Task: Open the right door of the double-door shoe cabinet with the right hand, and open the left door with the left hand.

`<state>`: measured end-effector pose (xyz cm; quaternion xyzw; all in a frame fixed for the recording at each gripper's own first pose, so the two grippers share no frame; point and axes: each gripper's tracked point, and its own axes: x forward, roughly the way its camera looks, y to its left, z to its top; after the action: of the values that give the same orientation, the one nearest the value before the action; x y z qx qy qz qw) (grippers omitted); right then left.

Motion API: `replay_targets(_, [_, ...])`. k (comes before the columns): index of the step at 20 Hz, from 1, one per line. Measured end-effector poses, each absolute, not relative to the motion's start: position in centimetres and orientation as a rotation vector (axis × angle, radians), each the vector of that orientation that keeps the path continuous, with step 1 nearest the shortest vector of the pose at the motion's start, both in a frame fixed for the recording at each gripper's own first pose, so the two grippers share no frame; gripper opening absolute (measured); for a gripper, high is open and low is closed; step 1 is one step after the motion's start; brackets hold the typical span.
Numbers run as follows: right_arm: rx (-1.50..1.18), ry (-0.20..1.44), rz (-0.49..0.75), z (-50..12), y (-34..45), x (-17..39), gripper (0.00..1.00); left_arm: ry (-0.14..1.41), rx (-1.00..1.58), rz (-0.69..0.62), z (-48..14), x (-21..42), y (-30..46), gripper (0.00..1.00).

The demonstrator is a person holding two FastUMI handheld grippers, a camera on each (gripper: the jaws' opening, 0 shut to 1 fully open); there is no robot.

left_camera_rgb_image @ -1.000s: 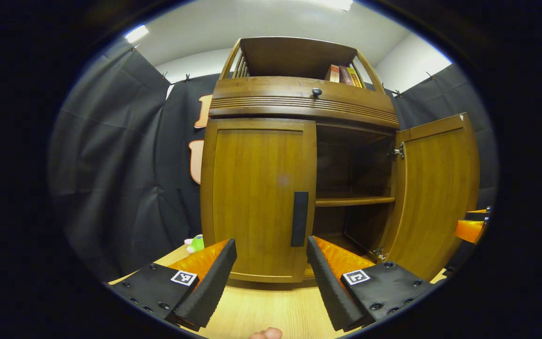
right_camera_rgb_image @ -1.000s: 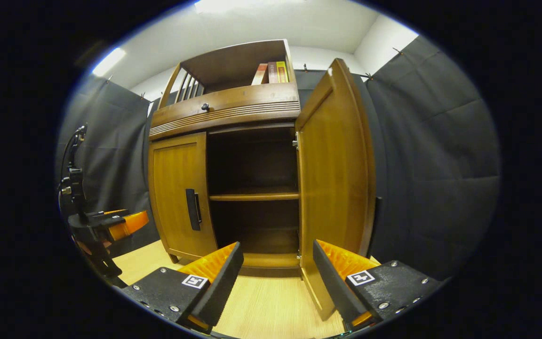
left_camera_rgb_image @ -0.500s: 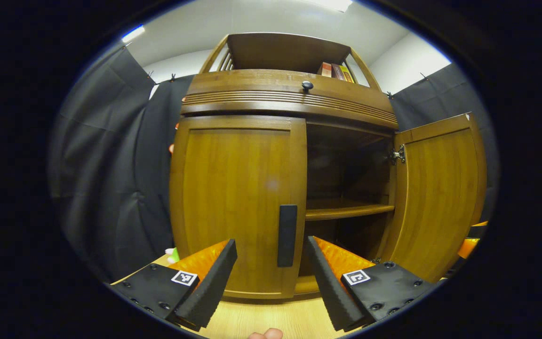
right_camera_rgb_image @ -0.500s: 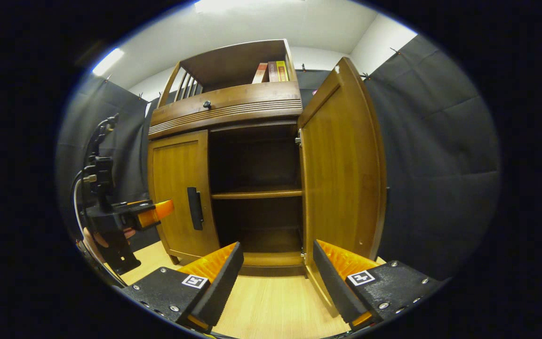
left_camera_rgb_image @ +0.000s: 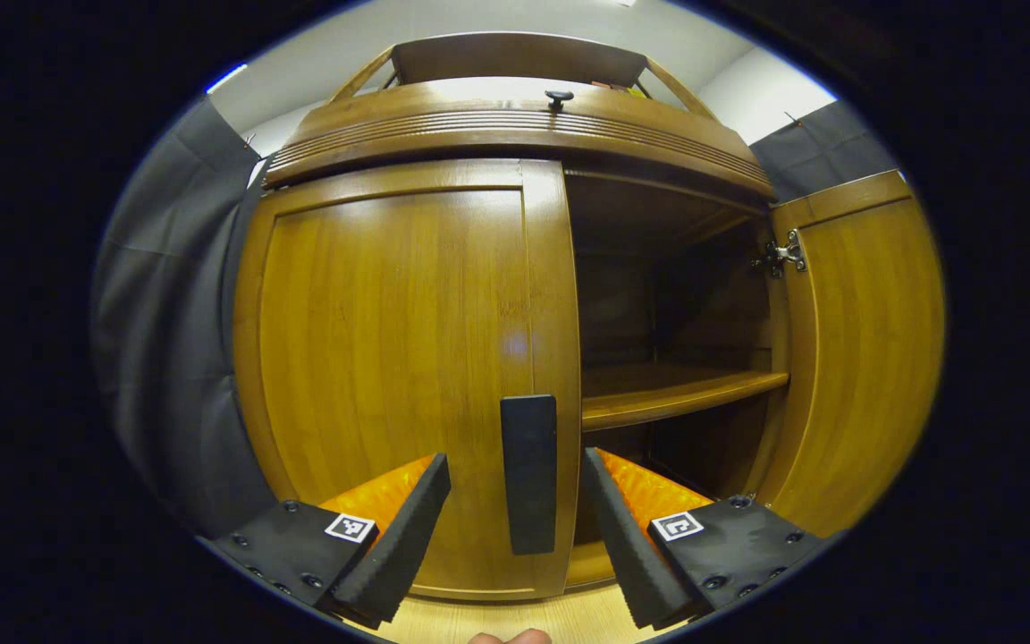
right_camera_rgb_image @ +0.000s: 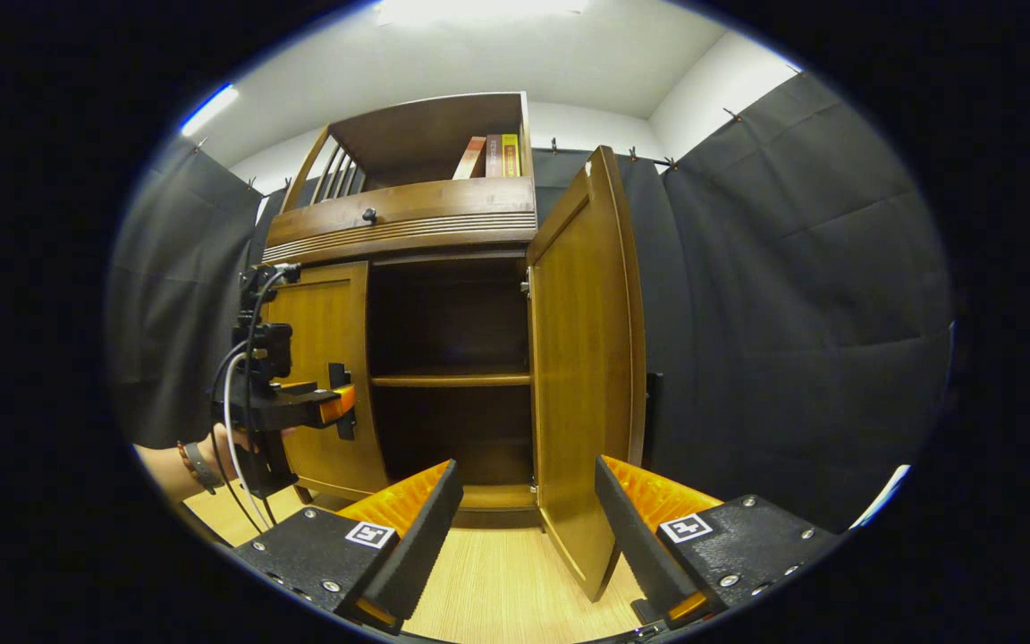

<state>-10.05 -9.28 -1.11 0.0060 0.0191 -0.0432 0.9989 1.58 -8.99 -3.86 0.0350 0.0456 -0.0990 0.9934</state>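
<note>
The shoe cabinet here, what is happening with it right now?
A person holding two grippers is opening the shoe cabinet. Its right door already stands wide open, and the right gripper hangs open and empty in front of it. The left door is shut. The left gripper is open, its fingers on either side of the dark handle, not closed on it.

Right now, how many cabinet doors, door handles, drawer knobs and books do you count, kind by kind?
Doors: 2, left door, right door
Handles: 1, left door handle
Drawer knobs: 1, drawer knob
Books: 3, books
Total: 7
</note>
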Motion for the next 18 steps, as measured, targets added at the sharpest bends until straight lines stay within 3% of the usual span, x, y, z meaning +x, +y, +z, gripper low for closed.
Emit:
replay_targets(1, [0.006,0.038,-0.090,-1.1,-9.5,-10.2,1.00,0.092,0.074,-0.187,-3.9,1.6,-8.8,0.95])
replay_targets(2, [-0.003,0.040,-0.093,-1.2,-9.6,-10.3,0.82,0.093,0.075,-0.173,-4.2,1.7,-8.7,0.95])
replay_targets(6, [-0.027,0.050,-0.093,-1.7,-10.1,-10.3,0.82,0.121,0.066,-0.153,-4.6,2.0,-8.5,0.95])
replay_targets(7, [-0.025,0.048,-0.088,-1.7,-9.9,-10.2,1.00,0.126,0.058,-0.171,-4.6,2.0,-8.8,0.95])
replay_targets(8, [-0.022,0.047,-0.080,-1.7,-9.8,-10.0,1.00,0.124,0.041,-0.188,-4.6,2.0,-8.9,0.96])
replay_targets(9, [-0.020,0.051,-0.075,-1.8,-9.7,-9.8,1.00,0.130,0.041,-0.194,-4.7,2.1,-8.8,0.88])
replay_targets(10, [-0.019,0.054,-0.072,-2.0,-9.6,-9.6,1.00,0.121,0.040,-0.203,-4.8,2.5,-9.3,0.87])
replay_targets(15, [-0.035,0.068,-0.062,-2.8,-9.2,-9.0,1.00,0.115,0.018,-0.253,-4.9,2.1,-11.1,0.39])
replay_targets(18, [-0.040,0.084,-0.062,-3.4,-8.9,-8.9,1.00,0.123,0.028,-0.258,-4.9,2.0,-11.1,0.39])
